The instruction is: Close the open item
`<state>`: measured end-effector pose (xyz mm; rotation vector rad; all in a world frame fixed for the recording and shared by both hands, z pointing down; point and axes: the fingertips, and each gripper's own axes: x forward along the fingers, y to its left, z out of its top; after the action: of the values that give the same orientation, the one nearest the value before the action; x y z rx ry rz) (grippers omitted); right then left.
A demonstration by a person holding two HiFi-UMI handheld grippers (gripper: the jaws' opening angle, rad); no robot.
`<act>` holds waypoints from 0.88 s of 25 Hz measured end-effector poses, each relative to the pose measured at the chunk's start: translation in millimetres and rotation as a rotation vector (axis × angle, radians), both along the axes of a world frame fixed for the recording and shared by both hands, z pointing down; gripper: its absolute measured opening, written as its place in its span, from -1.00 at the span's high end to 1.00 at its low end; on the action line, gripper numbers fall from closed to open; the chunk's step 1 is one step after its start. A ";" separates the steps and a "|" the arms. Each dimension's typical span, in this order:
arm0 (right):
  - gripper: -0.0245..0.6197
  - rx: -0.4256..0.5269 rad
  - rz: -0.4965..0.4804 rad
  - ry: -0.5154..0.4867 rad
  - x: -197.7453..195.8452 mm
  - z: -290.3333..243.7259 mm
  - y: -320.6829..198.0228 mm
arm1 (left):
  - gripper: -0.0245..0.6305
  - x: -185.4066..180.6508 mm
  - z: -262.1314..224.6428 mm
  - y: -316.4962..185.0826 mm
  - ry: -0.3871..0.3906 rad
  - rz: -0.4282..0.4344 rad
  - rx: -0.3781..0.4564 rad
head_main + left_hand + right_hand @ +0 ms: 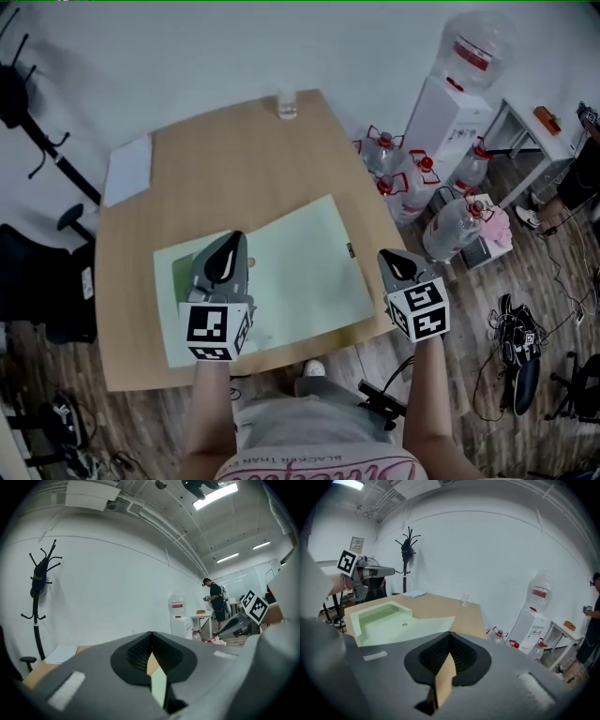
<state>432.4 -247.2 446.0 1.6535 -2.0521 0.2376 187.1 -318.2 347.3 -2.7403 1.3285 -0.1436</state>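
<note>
Seen from above: a light wooden table [234, 150] with a pale green folder [300, 272] lying open on the table's near half, spread wide and nearly reaching the table's near edge and its right edge. Small dark clasp [350, 249] at the folder's edge closest to the table's right side. Left gripper [236, 234] held over the table's near left part, above the folder's left portion, marker cube toward the table's near edge. Jaws pressed together at their tips, nothing gripped; only a sliver of table and green folder seen through the slot below the tips. Whether touching the folder cannot be told. Right gripper [382, 253] held at the table's near right corner, just off the folder. Jaws likewise fully closed and empty, bare wood showing through the slot. On the table's far left corner, a white sheet of paper [128, 169]. At the middle of the table's far edge, a small clear glass [287, 105]. Beyond the table's right side, on the floor, a cluster of large water bottles [403, 178] and a white water dispenser [448, 117]. Beyond the table's left side, a black coat stand [37, 131] against the white wall.
</note>
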 end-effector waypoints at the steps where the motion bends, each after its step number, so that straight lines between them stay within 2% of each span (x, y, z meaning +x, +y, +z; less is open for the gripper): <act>1: 0.91 -0.029 -0.024 0.005 2.1 7.0 -1.9 | 0.88 0.7 1.0 -2.1 -0.002 -0.008 -0.002; 5: 0.92 -0.128 -0.117 0.006 6.4 31.4 -10.5 | 0.88 2.0 4.7 -9.5 -0.018 -0.036 -0.010; 11: 0.92 -0.219 -0.234 -0.005 5.5 64.0 -20.7 | 0.88 1.1 8.4 -14.6 -0.053 -0.064 -0.017; 16: 0.92 -0.272 -0.363 -0.111 -9.2 86.3 -23.4 | 0.88 -13.1 10.7 -16.2 -0.078 -0.102 -0.020; 22: 0.92 -0.338 -0.510 -0.126 -30.1 98.4 -23.0 | 0.89 -22.2 16.2 -15.9 -0.098 -0.126 -0.033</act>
<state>402.4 -270.2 544.4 0.9033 -2.2935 0.4857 164.9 -334.0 363.5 -2.6373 1.4837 -0.3073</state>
